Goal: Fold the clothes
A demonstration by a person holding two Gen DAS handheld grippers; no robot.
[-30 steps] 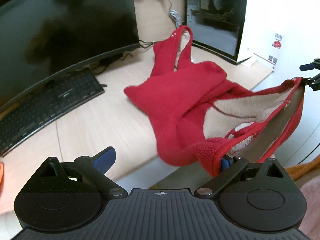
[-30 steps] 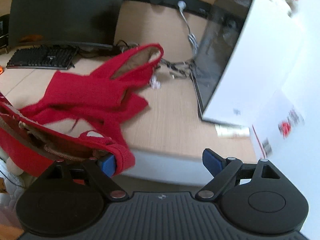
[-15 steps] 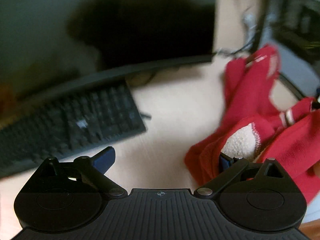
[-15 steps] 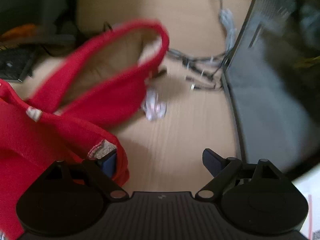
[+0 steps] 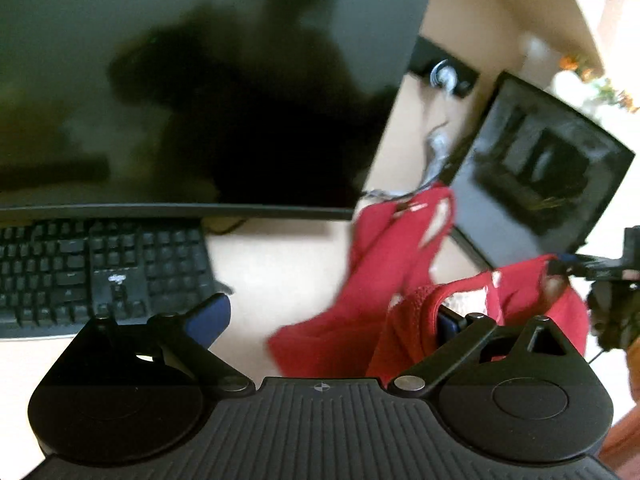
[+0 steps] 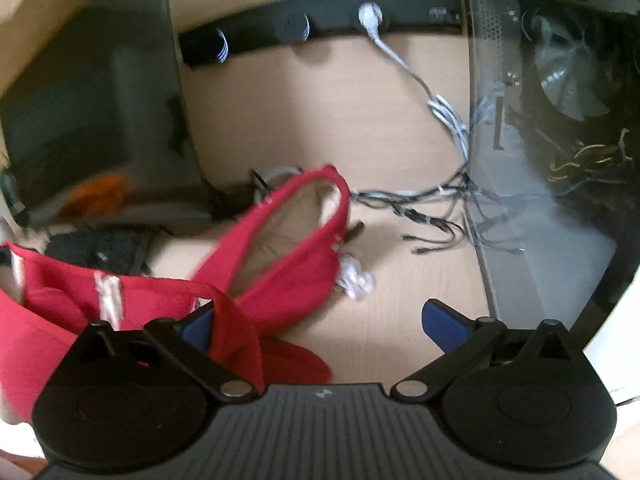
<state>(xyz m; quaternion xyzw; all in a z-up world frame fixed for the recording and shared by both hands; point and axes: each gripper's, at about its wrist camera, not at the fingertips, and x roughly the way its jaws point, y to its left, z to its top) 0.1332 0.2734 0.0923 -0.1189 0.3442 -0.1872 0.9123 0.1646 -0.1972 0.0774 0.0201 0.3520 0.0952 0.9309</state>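
Note:
A red fleece garment with a cream lining (image 5: 372, 280) lies partly on the wooden desk (image 5: 280, 264), its hood end (image 6: 296, 236) toward the back. My left gripper (image 5: 332, 320) has its jaws wide apart, and the garment's hem is hooked over its right finger (image 5: 444, 320). My right gripper (image 6: 320, 324) also has its jaws wide apart, with the hem draped over its left finger (image 6: 196, 326). The hem is stretched between the two grippers above the desk. The right gripper shows at the right edge of the left wrist view (image 5: 592, 270).
A dark monitor (image 5: 200, 92) and black keyboard (image 5: 100, 272) stand at the left. A glass-sided PC case (image 6: 560, 140) stands at the right. Loose cables (image 6: 432, 208), a power strip (image 6: 320, 28) and a crumpled white scrap (image 6: 356, 276) lie behind the garment.
Both grippers have moved forward over the desk, carrying the garment's hem toward the back. The garment, which hung off the front edge, is now bunched nearer the monitor and PC case.

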